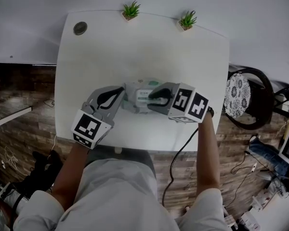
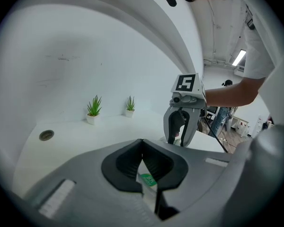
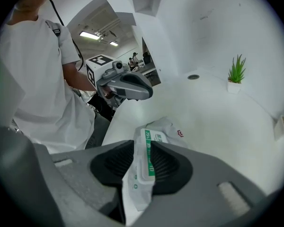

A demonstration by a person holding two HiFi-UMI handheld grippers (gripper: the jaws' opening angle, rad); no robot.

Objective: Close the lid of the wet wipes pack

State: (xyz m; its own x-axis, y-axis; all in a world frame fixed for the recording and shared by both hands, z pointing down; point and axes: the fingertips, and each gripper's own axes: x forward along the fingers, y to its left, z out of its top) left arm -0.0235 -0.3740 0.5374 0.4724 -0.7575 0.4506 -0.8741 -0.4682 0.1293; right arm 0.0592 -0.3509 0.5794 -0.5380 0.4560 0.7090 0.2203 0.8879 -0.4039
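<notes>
The white wet wipes pack point(image 1: 137, 94) with a green-printed lid lies in the middle of the white table point(image 1: 101, 52). My left gripper point(image 1: 122, 94) is shut on the pack's left end; in the left gripper view only a sliver of the pack point(image 2: 149, 179) shows between the jaws of that gripper point(image 2: 142, 143). From the right, my right gripper point(image 1: 152, 96) is shut across the pack, the jaws pinching the lid flat against it. The right gripper view has the pack point(image 3: 162, 128) running out past the right gripper point(image 3: 142, 146), lid edge-on between the pads.
Two small potted plants point(image 1: 130, 10) point(image 1: 187, 20) stand along the table's far edge, and a round grommet point(image 1: 80, 28) sits at the far left corner. A chair with a patterned cushion point(image 1: 239, 95) stands right of the table. A black cable point(image 1: 178, 158) hangs below the right gripper.
</notes>
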